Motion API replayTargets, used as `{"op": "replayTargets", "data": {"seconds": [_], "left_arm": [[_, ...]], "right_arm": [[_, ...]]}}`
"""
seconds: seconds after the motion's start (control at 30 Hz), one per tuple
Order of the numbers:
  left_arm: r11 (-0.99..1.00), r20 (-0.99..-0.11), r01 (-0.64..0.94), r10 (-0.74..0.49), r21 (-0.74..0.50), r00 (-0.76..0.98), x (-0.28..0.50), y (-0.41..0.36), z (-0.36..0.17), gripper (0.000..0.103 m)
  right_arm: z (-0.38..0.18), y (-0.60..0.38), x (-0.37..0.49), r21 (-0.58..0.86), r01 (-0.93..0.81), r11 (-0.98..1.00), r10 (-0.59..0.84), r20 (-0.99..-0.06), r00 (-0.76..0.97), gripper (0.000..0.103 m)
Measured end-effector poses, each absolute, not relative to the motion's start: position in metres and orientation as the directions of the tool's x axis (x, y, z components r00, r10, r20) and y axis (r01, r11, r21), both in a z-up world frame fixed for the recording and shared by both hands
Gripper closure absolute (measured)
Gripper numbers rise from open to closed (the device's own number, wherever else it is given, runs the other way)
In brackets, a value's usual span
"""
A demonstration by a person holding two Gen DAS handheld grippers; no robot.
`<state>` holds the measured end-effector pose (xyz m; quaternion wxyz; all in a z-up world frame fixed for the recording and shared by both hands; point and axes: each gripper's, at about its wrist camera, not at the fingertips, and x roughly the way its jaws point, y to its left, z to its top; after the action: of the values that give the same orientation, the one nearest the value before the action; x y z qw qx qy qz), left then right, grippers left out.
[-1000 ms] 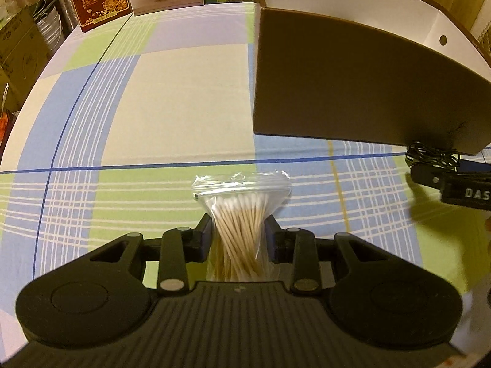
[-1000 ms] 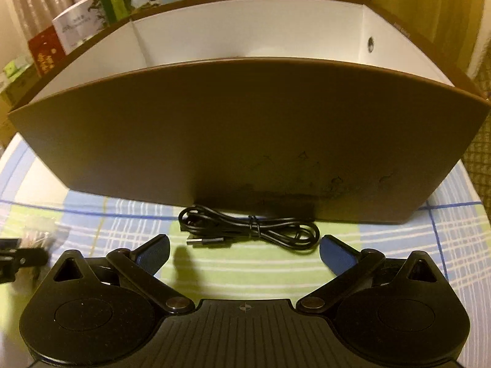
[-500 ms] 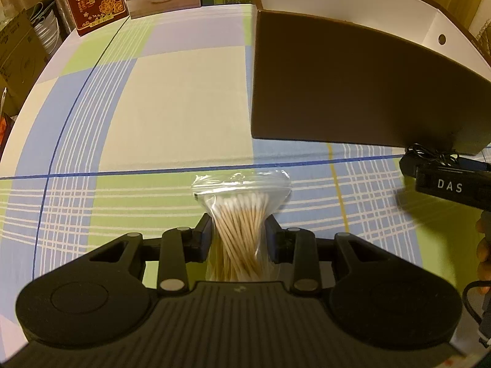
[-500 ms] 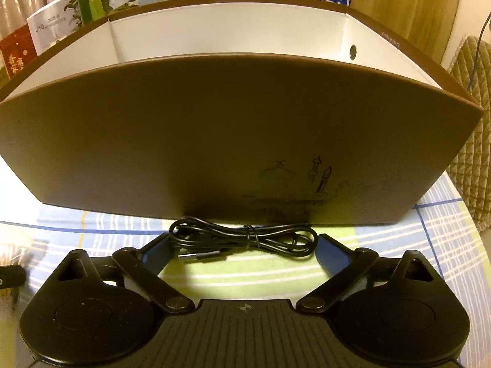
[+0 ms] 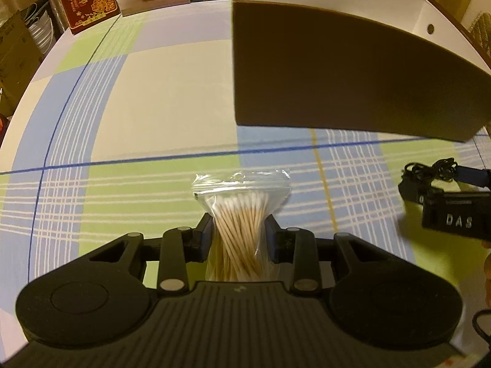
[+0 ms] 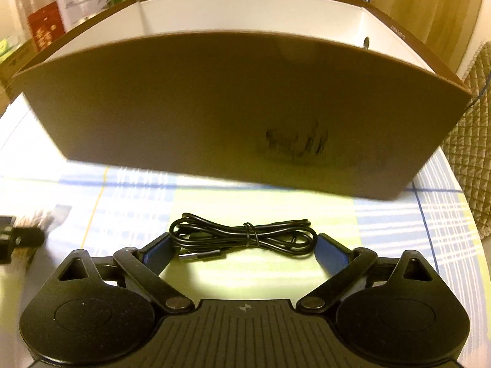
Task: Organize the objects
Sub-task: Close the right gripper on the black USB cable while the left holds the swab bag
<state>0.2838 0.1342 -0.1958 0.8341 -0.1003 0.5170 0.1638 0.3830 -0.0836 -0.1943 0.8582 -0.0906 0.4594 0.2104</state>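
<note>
My left gripper (image 5: 238, 230) is shut on a clear zip bag of cotton swabs (image 5: 242, 211), whose top sticks out past the fingers above the checked tablecloth (image 5: 153, 122). My right gripper (image 6: 244, 250) holds a coiled black USB cable (image 6: 245, 236) lengthwise, with both blue pads (image 6: 330, 251) against the ends of the bundle. The left wrist view shows that gripper (image 5: 442, 184) at the right edge, cable (image 5: 429, 168) at its tip. A brown cardboard box (image 6: 214, 107) with a white inside stands open-topped just beyond both grippers (image 5: 337, 76).
Printed boxes, among them a red one (image 5: 86, 0), line the table's far edge. A quilted chair cushion (image 6: 472, 153) sits right of the box. Open tablecloth lies left of the brown box. Part of a hand (image 5: 486, 263) shows at the right edge.
The right gripper went in around the cable and took hold of it, then drew back from the box with the cable. The left gripper kept its hold on the swab bag and barely moved.
</note>
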Motion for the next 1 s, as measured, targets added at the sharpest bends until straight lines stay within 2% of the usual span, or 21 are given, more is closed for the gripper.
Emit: {"op": "replayTargets", "data": {"seconds": [0.43,0.57,1.0], "left_arm": [[0.957,-0.904,-0.289,0.094,-0.034,0.417,0.251,0.087,-0.192,0.076],[0.963,-0.909,-0.262,0.058,-0.058,0.413,0.24,0.074,-0.188,0.078],[0.97,-0.867,-0.21,0.002,-0.119,0.498,0.227,0.052,-0.137,0.079]], "right_arm": [[-0.183,-0.107,0.318,0.05,-0.55,0.834,0.319,-0.856,0.407,0.009],[-0.179,-0.114,0.315,0.092,-0.542,0.835,0.339,-0.863,0.376,0.01],[-0.132,-0.127,0.287,0.147,-0.55,0.822,0.423,-0.805,0.416,0.01]]}}
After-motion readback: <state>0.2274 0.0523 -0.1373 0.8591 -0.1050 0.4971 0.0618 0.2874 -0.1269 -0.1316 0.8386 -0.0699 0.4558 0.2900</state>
